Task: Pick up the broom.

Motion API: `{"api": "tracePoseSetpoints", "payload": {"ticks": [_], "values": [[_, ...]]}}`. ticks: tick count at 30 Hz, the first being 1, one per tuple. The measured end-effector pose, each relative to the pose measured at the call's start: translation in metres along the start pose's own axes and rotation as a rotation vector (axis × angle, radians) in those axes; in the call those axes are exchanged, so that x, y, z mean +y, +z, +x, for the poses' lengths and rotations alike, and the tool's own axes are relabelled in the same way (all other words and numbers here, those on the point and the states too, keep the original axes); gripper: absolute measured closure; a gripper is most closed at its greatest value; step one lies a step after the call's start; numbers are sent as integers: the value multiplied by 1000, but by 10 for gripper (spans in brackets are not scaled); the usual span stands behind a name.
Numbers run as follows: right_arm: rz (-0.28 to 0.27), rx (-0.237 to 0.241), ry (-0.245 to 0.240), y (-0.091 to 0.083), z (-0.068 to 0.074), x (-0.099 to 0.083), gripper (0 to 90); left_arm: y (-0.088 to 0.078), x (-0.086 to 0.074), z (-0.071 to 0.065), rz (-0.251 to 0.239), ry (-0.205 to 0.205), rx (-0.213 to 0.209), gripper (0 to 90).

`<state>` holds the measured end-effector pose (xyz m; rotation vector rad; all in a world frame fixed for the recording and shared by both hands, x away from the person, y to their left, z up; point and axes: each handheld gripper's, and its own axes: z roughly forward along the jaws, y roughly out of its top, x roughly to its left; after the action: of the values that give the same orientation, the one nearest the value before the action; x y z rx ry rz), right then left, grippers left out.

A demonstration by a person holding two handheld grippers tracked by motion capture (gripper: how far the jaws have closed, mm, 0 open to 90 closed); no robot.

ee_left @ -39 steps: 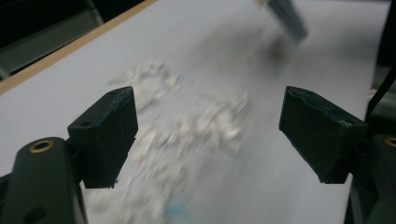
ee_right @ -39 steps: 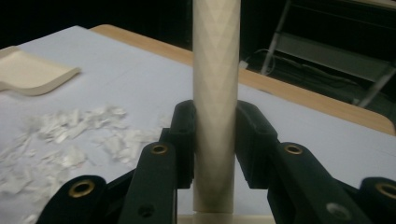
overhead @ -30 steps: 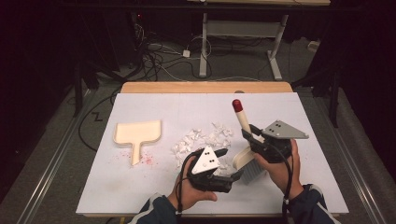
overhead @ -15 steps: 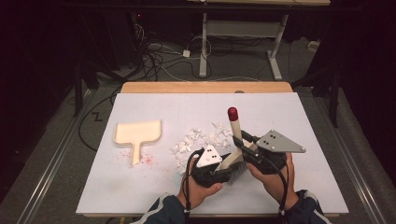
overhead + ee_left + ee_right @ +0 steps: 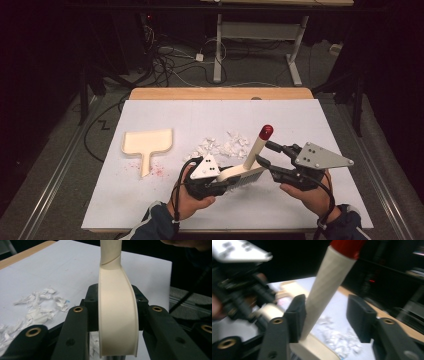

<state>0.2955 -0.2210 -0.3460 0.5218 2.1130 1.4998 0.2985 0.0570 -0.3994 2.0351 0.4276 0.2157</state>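
1. Clamping the brush [image 5: 243,172] by its cream head: left gripper [image 5: 227,184], jaws just closed, pads tight on both sides.
2. Right gripper [image 5: 264,154]: jaws just opened, handle between them, leaning on one pad, clear of the other.
3. Brush sits low over the white surface [image 5: 310,125], red-tipped handle angled up.
4. Paper scraps [image 5: 222,146] just beyond it; dustpan [image 5: 147,142] well to the left.

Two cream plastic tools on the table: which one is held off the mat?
The cream brush with the red-tipped handle, its head clamped in the left gripper. The cream dustpan lies flat and untouched at left.
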Motion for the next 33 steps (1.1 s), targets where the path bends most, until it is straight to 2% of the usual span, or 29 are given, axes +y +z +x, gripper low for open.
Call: {"api": "tracePoseSetpoints", "payload": {"ticks": [3,6,9,14,16,17,20,21,23,24,25,28,31,33], "values": [[56,92,-71,-4,-2,-5,421,-7,0,-4,0,33,-34,646],[109,183,-89,-3,-3,-14,393,-12,0,-7,9,55,-59,645],[146,268,-133,0,2,-22,379,-14,-1,-11,17,79,-97,645],[201,427,-157,17,12,-31,353,-15,0,-20,22,130,-175,645],[230,485,-183,23,19,-36,397,-15,0,-21,17,137,-221,644],[224,505,-189,25,21,-38,446,-15,-1,-20,8,133,-231,644],[212,528,-182,31,25,-42,577,-16,-3,-14,-18,116,-270,643],[204,547,-163,33,24,-43,600,-17,-3,-13,-23,112,-273,642],[191,556,-166,34,24,-45,649,-16,-5,-9,-26,111,-292,636],[190,569,-172,35,25,-45,660,-16,-5,-8,-31,112,-279,620],[192,555,-177,35,27,-44,667,-16,-6,-7,-28,116,-245,582],[223,510,-188,37,28,-44,677,-19,-7,-4,0,131,-132,379],[220,451,-151,35,24,-42,678,-27,-8,-2,-9,123,-7,240],[215,404,-136,32,20,-40,679,-35,-10,0,-13,141,62,217]]}}
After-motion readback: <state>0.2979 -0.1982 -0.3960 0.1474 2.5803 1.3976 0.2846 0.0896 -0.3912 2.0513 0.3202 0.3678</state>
